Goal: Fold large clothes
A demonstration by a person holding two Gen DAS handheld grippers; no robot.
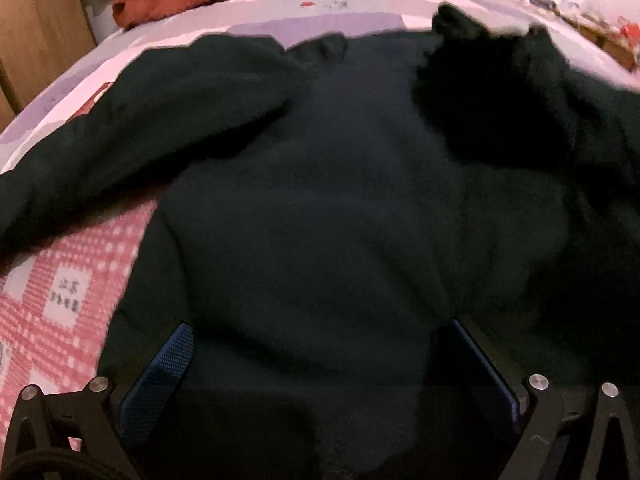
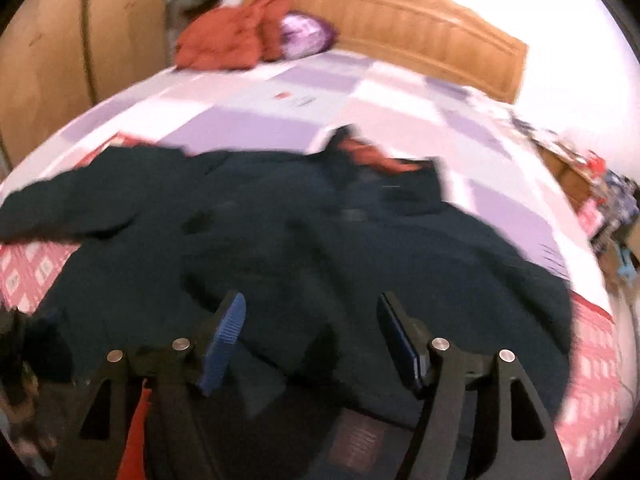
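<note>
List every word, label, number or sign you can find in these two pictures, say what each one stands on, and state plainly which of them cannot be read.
Dark characters in a white square of the pink checked bedsheet, left wrist view: too blurred to read.
Small red and grey marks on the purple patchwork quilt: too small to read.
The same marks on the quilt in the right wrist view: too blurred to read.
Dark garment: no label or print shows.

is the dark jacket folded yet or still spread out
Mostly spread. The jacket lies across the bed, body flat, one sleeve stretched sideways; no neat fold shows.
</note>
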